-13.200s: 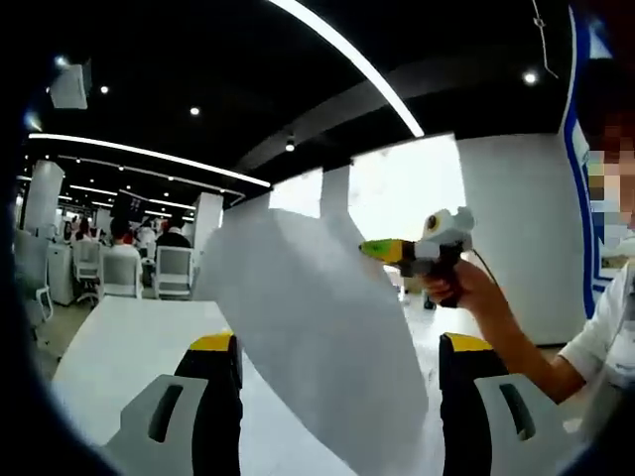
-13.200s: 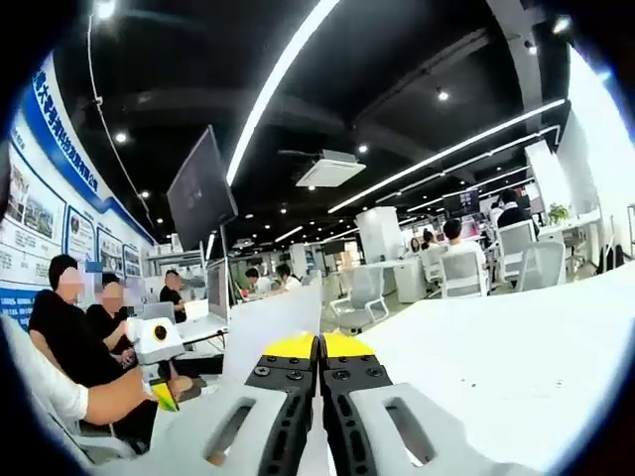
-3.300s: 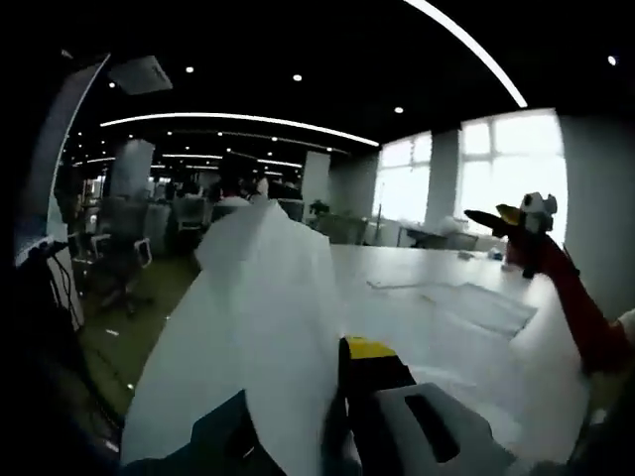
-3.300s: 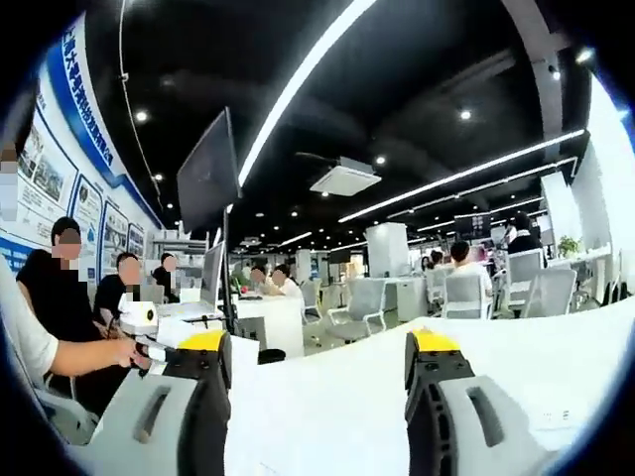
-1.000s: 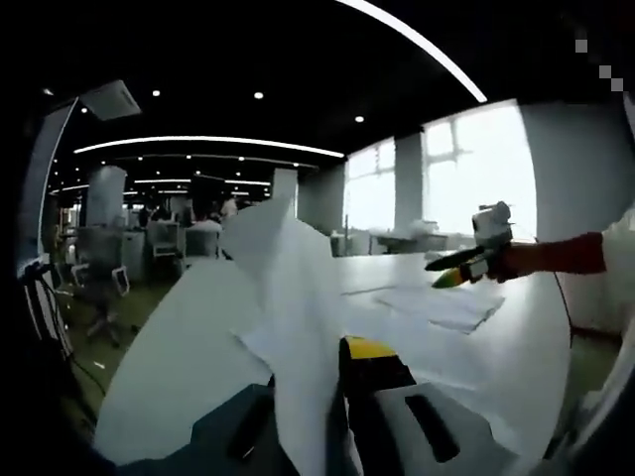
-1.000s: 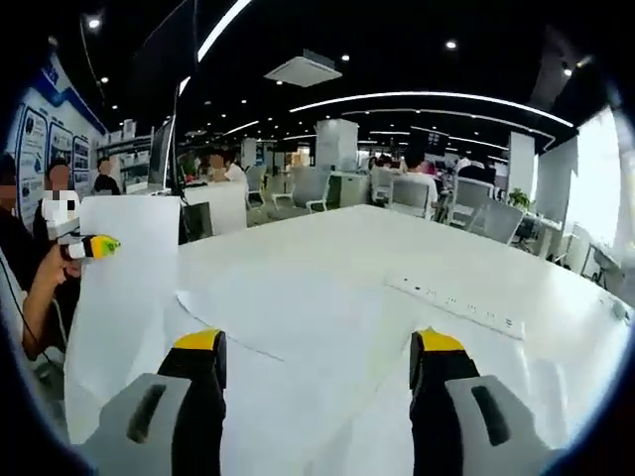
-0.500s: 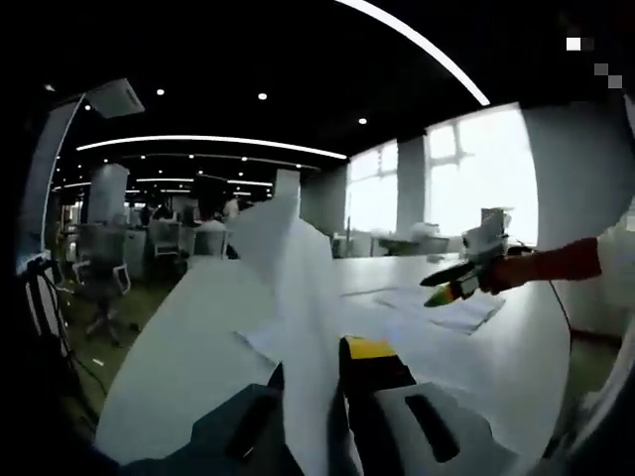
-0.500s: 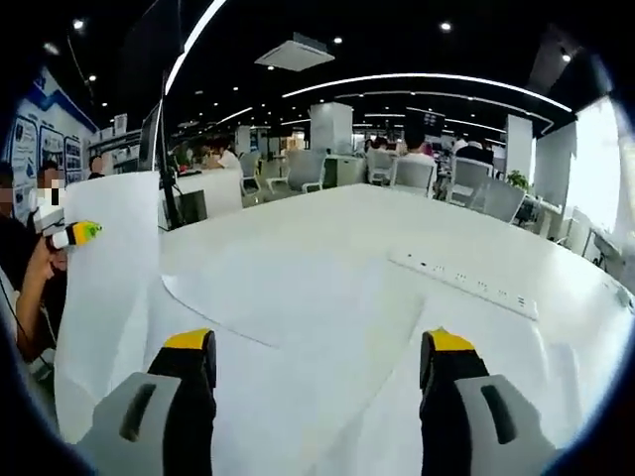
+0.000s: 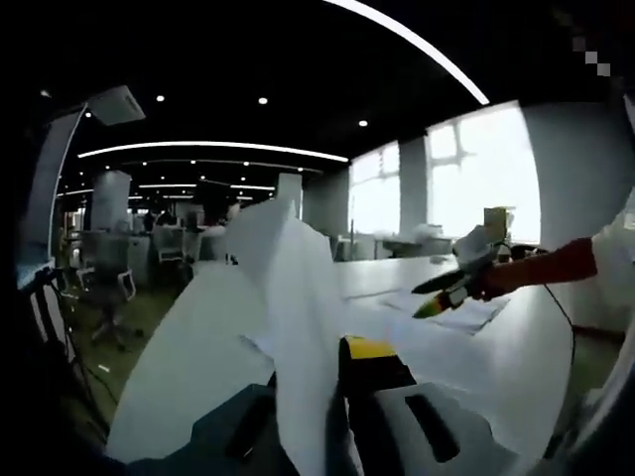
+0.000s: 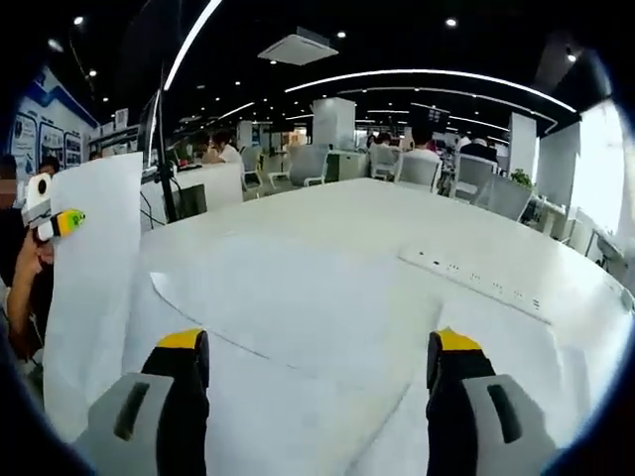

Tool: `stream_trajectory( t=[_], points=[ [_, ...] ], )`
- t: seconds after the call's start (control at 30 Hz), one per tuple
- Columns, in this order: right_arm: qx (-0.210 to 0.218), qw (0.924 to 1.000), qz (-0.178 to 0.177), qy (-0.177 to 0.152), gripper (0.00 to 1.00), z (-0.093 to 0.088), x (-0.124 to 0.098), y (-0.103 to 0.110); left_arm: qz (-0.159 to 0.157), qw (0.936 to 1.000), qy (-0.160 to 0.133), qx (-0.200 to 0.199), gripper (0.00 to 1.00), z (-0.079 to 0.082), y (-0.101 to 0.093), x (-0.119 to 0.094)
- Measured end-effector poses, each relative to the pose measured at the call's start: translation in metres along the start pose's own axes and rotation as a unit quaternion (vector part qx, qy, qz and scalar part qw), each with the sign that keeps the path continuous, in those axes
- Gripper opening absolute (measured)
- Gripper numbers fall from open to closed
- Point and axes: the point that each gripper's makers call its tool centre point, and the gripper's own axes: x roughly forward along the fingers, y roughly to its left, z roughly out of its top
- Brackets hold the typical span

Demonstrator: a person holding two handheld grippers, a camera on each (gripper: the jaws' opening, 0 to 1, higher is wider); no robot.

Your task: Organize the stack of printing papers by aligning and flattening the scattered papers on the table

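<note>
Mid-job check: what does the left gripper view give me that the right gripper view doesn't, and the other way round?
Left gripper view: its own claw shut on a raised sheet of paper, bright windows behind, and the right claw reaching in over a loose pile of papers.

Right gripper view: its own claw open just above flat papers, and a power strip set into the table.

Both: the white table, the held sheet and the office with chairs behind.
</note>
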Motion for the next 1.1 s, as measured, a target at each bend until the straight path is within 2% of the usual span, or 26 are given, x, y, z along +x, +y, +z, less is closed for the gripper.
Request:
stream_trajectory(
  t=[0.4, 0.73, 1.1],
  points=[
    [0.003, 0.9997, 0.007, 0.022, 0.89, -0.004, 0.037, 0.004, 0.011, 0.9999, -0.012, 0.005, 0.06, 0.009, 0.010, -0.004],
    [0.009, 0.9994, -0.024, 0.025, 0.90, 0.004, 0.066, -0.008, 0.027, 0.9994, -0.021, 0.007, 0.06, 0.014, 0.021, -0.009],
    [0.013, 0.9981, -0.025, 0.055, 0.90, -0.015, 0.079, -0.005, 0.034, 0.9991, -0.021, 0.011, 0.06, 0.014, 0.026, -0.015]
  ],
)
